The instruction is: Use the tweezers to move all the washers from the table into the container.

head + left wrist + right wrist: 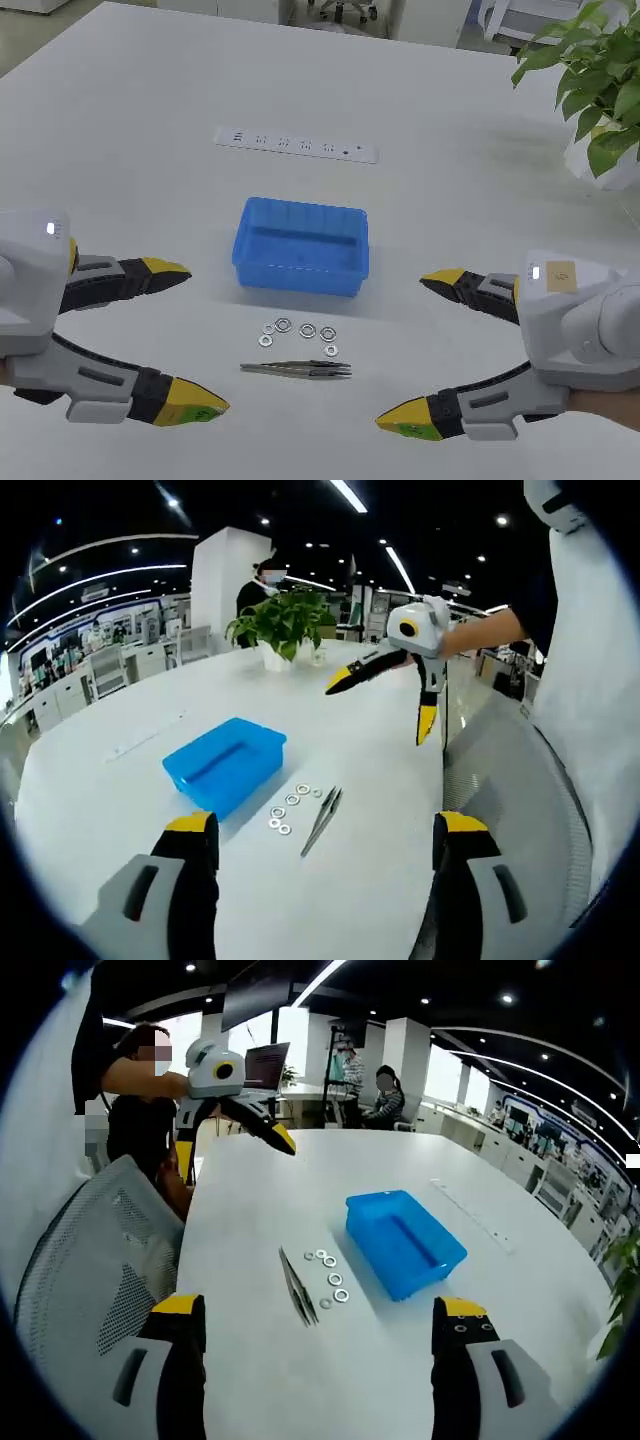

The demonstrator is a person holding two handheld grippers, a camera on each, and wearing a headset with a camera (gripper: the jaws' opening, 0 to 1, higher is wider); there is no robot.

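With the left gripper (pixel 206 338) and right gripper (pixel 401 350) both gaping wide and empty, the thin, light, probably slippery steel tweezers (pixel 296 368) lie toward the desk's (pixel 150 100) near edge, just before the washers (pixel 300 334) and blue container (pixel 302 246), and look best pinched mid-shank.

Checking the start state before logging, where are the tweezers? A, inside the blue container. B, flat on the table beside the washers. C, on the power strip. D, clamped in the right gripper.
B: the tweezers lie flat on the table beside the washers, outside the blue container.
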